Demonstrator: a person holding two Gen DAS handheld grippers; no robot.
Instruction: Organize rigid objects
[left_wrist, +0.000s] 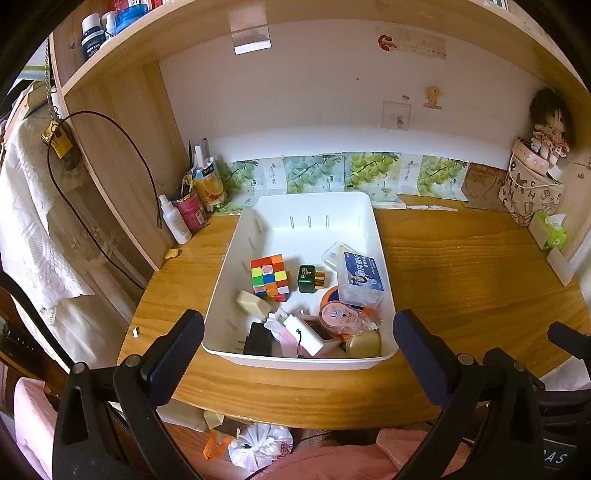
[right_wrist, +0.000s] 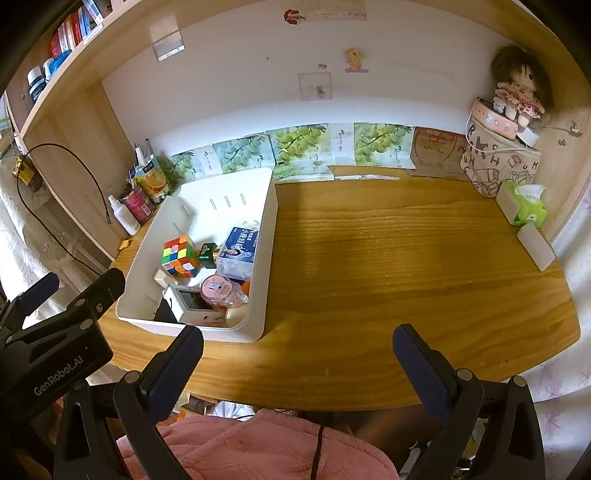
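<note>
Grippers both hang wide apart and empty at the bottom of their frames: the left gripper (left_wrist: 298, 345) spans the near end of the white bin (left_wrist: 364, 206), the right gripper (right_wrist: 297, 354) sits over bare wooden desk (right_wrist: 406, 258). Centre frame in the left view, the bin holds a Rubik's cube (left_wrist: 269, 277), a green bottle with gold cap (left_wrist: 311, 278), a blue-labelled clear box (left_wrist: 360, 278) and a pink correction tape (left_wrist: 341, 317).
</note>
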